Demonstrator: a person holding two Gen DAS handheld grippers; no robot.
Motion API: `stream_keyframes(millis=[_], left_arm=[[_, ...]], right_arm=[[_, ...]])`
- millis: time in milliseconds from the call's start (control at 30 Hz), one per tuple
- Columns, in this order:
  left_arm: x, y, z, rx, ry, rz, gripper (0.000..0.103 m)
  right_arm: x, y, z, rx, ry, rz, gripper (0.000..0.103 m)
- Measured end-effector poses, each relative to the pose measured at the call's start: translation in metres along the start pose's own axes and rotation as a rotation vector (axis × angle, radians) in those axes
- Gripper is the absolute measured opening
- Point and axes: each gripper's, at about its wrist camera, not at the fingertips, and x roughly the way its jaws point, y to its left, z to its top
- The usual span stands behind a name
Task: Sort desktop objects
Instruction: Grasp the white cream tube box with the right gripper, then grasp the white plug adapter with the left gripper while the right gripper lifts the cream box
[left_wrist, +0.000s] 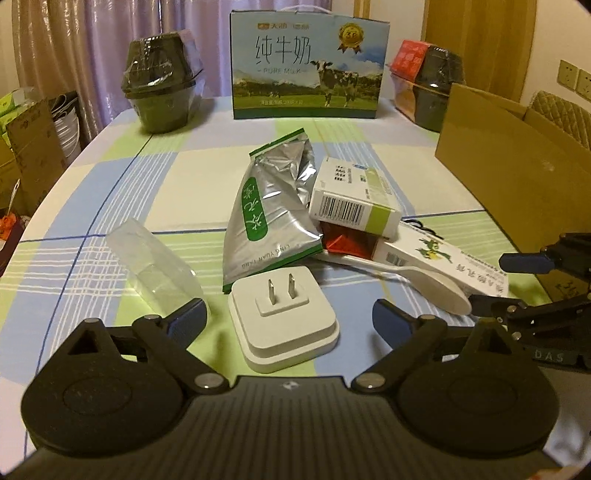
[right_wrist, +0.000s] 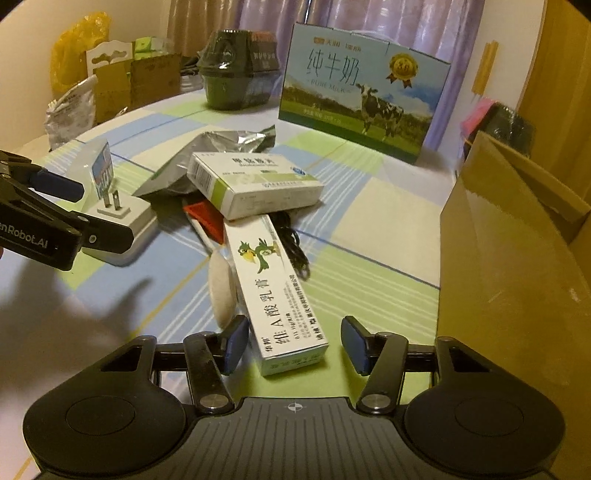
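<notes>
White plastic plug adapter (left_wrist: 283, 322) sits low in the left wrist frame, prongs up, between the wide-open, empty left claw (left_wrist: 290, 316); it looks rigid, smooth and light, best pinched across its flat sides. Right claw (right_wrist: 293, 345) gapes empty around the long ointment box (right_wrist: 277, 295), light crushable card, on the counter (left_wrist: 177, 173)

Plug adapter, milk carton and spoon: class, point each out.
Plug adapter (left_wrist: 284, 325): left wrist view, white top face.
Milk carton (left_wrist: 308, 66): left wrist view, printed front.
Spoon (right_wrist: 221, 291): right wrist view, bowl.
</notes>
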Motion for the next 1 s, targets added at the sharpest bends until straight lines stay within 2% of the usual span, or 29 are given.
stream_keyframes(millis=[133,233,400,567,800,900,1000], left_arm=[[0.008,-0.003,-0.001,0.012,0.017,0.019,0.093],[0.013,-0.003,-0.002,0.009,0.043,0.019,0.079],[0.013,-0.005,-0.006,0.051,0.066,0.036,0.064],[-0.001,-0.002,-0.015,0.085,0.089,0.007,0.063],[-0.038,0.001,-0.040,0.135,0.120,-0.076,0.063],[-0.051,0.004,-0.050,0.127,0.113,-0.090,0.063],[-0.056,0.006,-0.057,0.110,0.111,-0.072,0.063]], right_arm=[[0.006,-0.002,0.000,0.009,0.010,0.010,0.048],[0.004,-0.003,-0.001,0.020,0.014,0.013,0.046],[-0.008,0.002,-0.003,0.047,0.038,0.034,0.039],[-0.031,0.008,-0.014,0.130,0.071,0.058,0.036],[-0.067,0.021,-0.039,0.196,0.090,0.074,0.036],[-0.078,0.027,-0.048,0.209,0.085,0.077,0.037],[-0.084,0.030,-0.052,0.219,0.067,0.099,0.037]])
